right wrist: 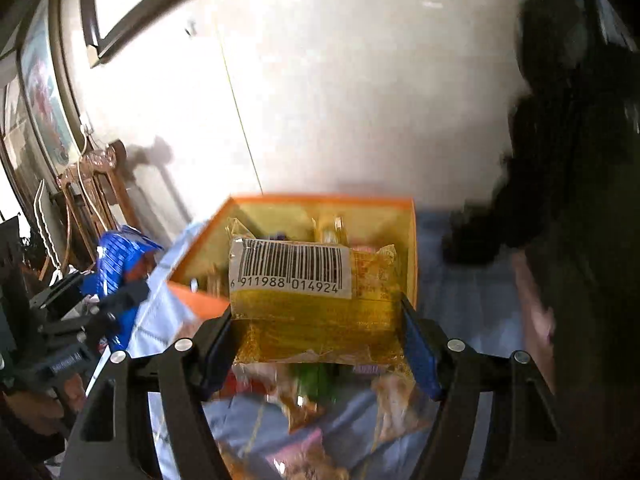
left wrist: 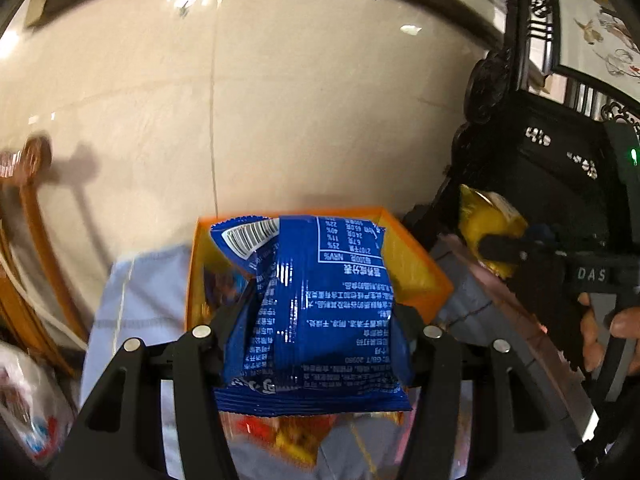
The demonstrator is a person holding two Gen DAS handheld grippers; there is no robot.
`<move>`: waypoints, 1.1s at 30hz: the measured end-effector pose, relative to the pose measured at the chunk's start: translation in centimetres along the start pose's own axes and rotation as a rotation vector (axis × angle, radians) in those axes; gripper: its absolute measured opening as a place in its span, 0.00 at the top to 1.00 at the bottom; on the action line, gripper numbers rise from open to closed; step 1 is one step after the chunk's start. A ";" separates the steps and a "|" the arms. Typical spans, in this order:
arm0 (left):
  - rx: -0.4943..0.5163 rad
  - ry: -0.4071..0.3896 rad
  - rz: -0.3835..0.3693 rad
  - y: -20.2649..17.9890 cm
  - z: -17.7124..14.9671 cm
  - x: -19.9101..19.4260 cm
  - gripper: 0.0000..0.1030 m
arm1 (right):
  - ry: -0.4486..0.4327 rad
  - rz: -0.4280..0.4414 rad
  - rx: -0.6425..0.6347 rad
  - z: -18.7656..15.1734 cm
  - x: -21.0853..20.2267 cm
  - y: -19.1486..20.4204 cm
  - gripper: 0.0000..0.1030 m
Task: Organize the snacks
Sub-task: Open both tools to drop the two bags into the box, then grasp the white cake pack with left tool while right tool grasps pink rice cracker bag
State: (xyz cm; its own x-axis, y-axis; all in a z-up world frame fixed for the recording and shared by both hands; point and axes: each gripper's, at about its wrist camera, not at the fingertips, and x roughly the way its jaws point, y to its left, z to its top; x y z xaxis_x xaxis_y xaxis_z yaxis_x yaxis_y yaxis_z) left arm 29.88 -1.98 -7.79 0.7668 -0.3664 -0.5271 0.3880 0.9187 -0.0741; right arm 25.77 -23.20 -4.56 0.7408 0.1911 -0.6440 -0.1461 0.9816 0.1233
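My left gripper [left wrist: 316, 332] is shut on a blue snack packet [left wrist: 320, 312] printed with white text and a barcode, held up in front of the orange box [left wrist: 416, 276]. My right gripper [right wrist: 316, 320] is shut on a yellow snack packet [right wrist: 316, 304] with a large barcode label, raised just before the same orange box [right wrist: 412, 248], which has several snacks inside. In the left wrist view the right gripper [left wrist: 500, 248] with the yellow packet [left wrist: 488, 220] shows at the right. In the right wrist view the left gripper [right wrist: 116, 300] with the blue packet [right wrist: 116, 260] shows at the left.
A pale blue cloth [left wrist: 136, 304] covers the table, with several loose snack packets [right wrist: 316, 400] below the grippers. A cream tiled wall [left wrist: 280, 100] stands behind the box. Dark carved furniture [left wrist: 552, 184] is at the right, wooden furniture [right wrist: 88, 200] at the left. A hand [left wrist: 612, 336] holds the right gripper.
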 end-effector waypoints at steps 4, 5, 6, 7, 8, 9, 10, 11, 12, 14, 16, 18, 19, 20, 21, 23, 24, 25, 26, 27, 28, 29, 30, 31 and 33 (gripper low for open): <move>0.024 -0.050 0.013 -0.1 4.0 1.2 0.42 | -0.035 -0.006 -0.047 5.2 0.6 1.2 0.28; 0.030 -0.057 0.017 0.0 4.9 1.9 0.34 | -0.022 -0.004 -0.051 6.0 1.4 1.2 0.25; 0.033 -0.048 0.016 0.2 5.7 3.1 0.12 | -0.004 -0.001 -0.044 6.8 2.6 0.9 0.22; 0.025 -0.036 0.030 0.7 6.2 4.3 0.05 | 0.017 -0.015 -0.028 7.2 3.6 0.4 0.15; 0.018 -0.023 0.055 1.2 6.3 5.2 0.05 | 0.039 -0.052 0.005 7.3 4.6 -0.5 0.13; -0.001 0.016 0.088 2.0 6.1 6.2 0.05 | 0.056 -0.061 0.043 7.1 5.1 -1.3 0.13; -0.023 0.040 0.099 2.4 5.7 6.6 0.05 | 0.067 -0.039 0.092 6.4 5.0 -2.2 0.13; -0.050 0.048 0.093 3.0 5.1 6.6 0.05 | 0.064 -0.024 0.107 5.6 4.8 -2.3 0.13; -0.068 0.044 0.080 3.5 4.0 6.3 0.05 | 0.062 -0.021 0.108 4.7 4.5 -2.5 0.13; -0.052 0.063 0.095 3.7 1.8 5.8 0.05 | 0.073 -0.039 0.103 1.9 3.7 -2.3 0.13; -0.026 0.096 0.086 3.5 -1.7 4.8 0.05 | 0.096 -0.036 0.103 -0.8 3.3 -1.9 0.13; -0.012 0.127 0.067 2.7 -4.6 3.7 0.05 | 0.132 -0.043 0.081 -4.6 2.8 -1.2 0.13; -0.003 0.141 0.051 2.2 -6.2 2.8 0.05 | 0.155 -0.042 0.071 -6.2 2.8 -0.3 0.13; 0.006 0.151 0.029 1.7 -7.8 1.8 0.05 | 0.199 -0.038 0.054 -8.2 2.7 0.4 0.13; 0.011 0.161 0.010 1.3 -9.1 1.0 0.05 | 0.233 -0.040 0.028 -9.8 2.7 0.9 0.13; 0.029 0.178 -0.040 0.2 -11.8 -0.9 0.05 | 0.283 -0.048 -0.056 -12.2 2.9 2.4 0.13; 0.041 0.196 -0.083 -0.5 -13.7 -2.3 0.05 | 0.299 -0.054 -0.095 -13.1 2.8 3.0 0.13; 0.051 0.209 -0.106 -1.1 -14.8 -2.9 0.05 | 0.313 -0.062 -0.132 -14.0 2.7 3.5 0.13; 0.077 0.224 -0.132 -2.0 -16.3 -3.8 0.05 | 0.332 -0.069 -0.169 -15.2 2.7 4.0 0.13; 0.101 0.235 -0.145 -2.6 -17.5 -4.4 0.05 | 0.350 -0.071 -0.182 -15.8 2.9 4.1 0.13; 0.121 0.247 -0.152 -3.1 -18.6 -4.7 0.05 | 0.368 -0.073 -0.186 -16.3 3.0 4.3 0.13; 0.135 0.262 -0.158 -3.5 -19.7 -5.0 0.05 | 0.384 -0.076 -0.187 -16.8 3.3 4.4 0.13; 0.142 0.284 -0.158 -4.1 -21.0 -5.1 0.05 | 0.391 -0.073 -0.191 -17.3 3.6 4.5 0.13; 0.138 0.297 -0.157 -4.5 -21.8 -5.1 0.05 | 0.396 -0.070 -0.201 -17.8 3.9 4.7 0.13; 0.120 0.305 -0.139 -5.3 -23.0 -4.9 0.05 | 0.414 -0.081 -0.226 -18.8 4.6 4.9 0.13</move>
State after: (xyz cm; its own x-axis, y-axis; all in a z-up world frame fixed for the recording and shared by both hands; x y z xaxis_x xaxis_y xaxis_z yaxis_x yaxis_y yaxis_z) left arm 12.29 -1.62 -24.32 0.5216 -0.4089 -0.7489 0.5490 0.8327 -0.0723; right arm 16.12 -17.56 -21.09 0.4387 0.0514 -0.8971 -0.2711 0.9594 -0.0776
